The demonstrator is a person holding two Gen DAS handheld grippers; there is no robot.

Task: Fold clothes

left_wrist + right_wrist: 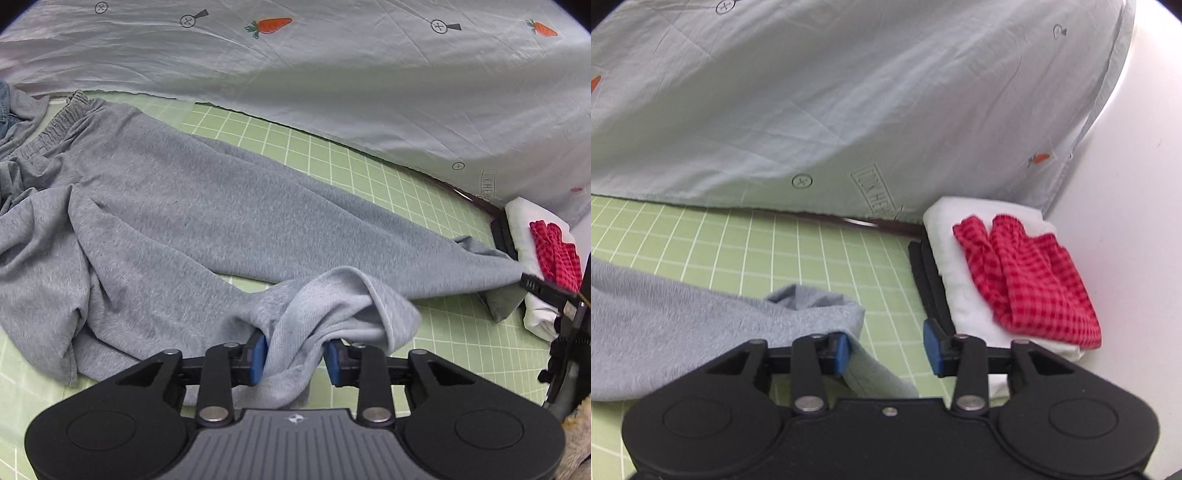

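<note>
The grey trousers [177,206] lie spread on the green mat [369,166]; only the left view shows their waistband; the left gripper [295,356] has fabric bunched between spread fingers; the right gripper [886,349] gapes, one pad touching the cuff [820,302], beside a red cloth [1030,284].

One grey sweatpants [192,206], one red checked cloth [1027,280], one white folded cloth [964,295], two tools.

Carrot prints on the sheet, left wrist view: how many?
2. One carrot print sits at top centre of the pale sheet; the other carrot print is at the top right edge. More may lie outside the frame or in folds.
</note>
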